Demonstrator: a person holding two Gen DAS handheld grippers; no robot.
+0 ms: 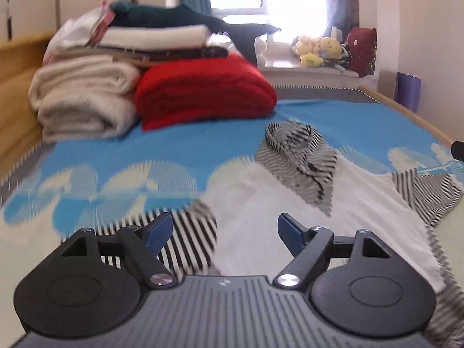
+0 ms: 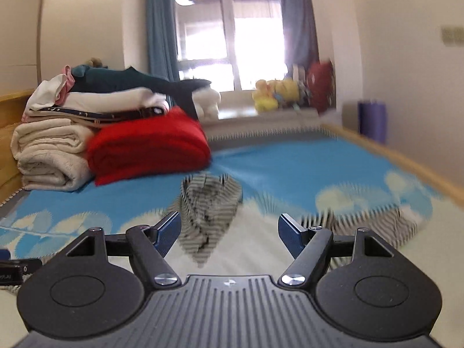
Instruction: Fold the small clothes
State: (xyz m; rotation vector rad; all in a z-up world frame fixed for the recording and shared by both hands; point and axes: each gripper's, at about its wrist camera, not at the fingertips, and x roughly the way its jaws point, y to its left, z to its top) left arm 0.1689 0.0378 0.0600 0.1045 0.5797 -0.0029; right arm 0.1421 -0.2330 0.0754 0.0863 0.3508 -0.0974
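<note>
A small white garment with black-and-white striped sleeves and a striped hood lies spread on the blue patterned bed cover. My left gripper is open and empty, just above the garment's near left part, beside its striped left sleeve. My right gripper is open and empty, low over the garment, with the striped hood between and beyond its fingers. A striped sleeve lies to its right.
A pile of folded blankets stands at the back left: cream, red, with more folded cloth and a dark plush shark on top. Soft toys sit on the windowsill. A wooden bed rail runs along the right.
</note>
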